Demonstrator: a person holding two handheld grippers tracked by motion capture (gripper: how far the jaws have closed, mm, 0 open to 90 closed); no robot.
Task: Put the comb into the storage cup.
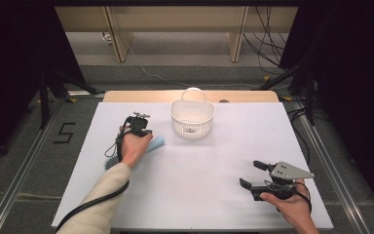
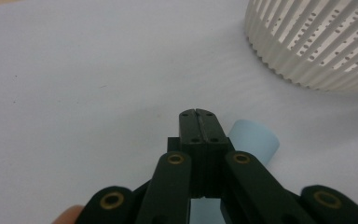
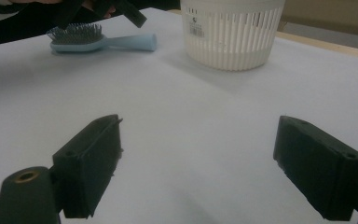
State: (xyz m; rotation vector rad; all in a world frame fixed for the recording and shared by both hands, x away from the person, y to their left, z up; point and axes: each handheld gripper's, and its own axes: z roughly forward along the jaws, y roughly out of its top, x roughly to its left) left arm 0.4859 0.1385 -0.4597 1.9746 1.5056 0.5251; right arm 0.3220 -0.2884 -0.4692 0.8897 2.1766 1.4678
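Note:
A light blue hairbrush [image 3: 98,42] lies on the white table left of a white slotted basket [image 1: 192,119], bristles up, its handle [image 1: 158,144] pointing toward the basket. My left gripper [image 1: 143,130] hovers just over that handle, and the hand covers part of the brush. Its jaws are pressed together with nothing between them, and the handle's round end [image 2: 254,140] shows below and to their right. My right gripper [image 1: 252,174] rests near the table's front right, open wide and empty, facing the brush and the basket [image 3: 233,35].
The basket [image 2: 317,42] stands at the back middle of the white sheet [image 1: 214,161], with its handle up and a label on its wall. A wooden table edge [image 1: 141,96] runs behind it. Cables trail from both grippers.

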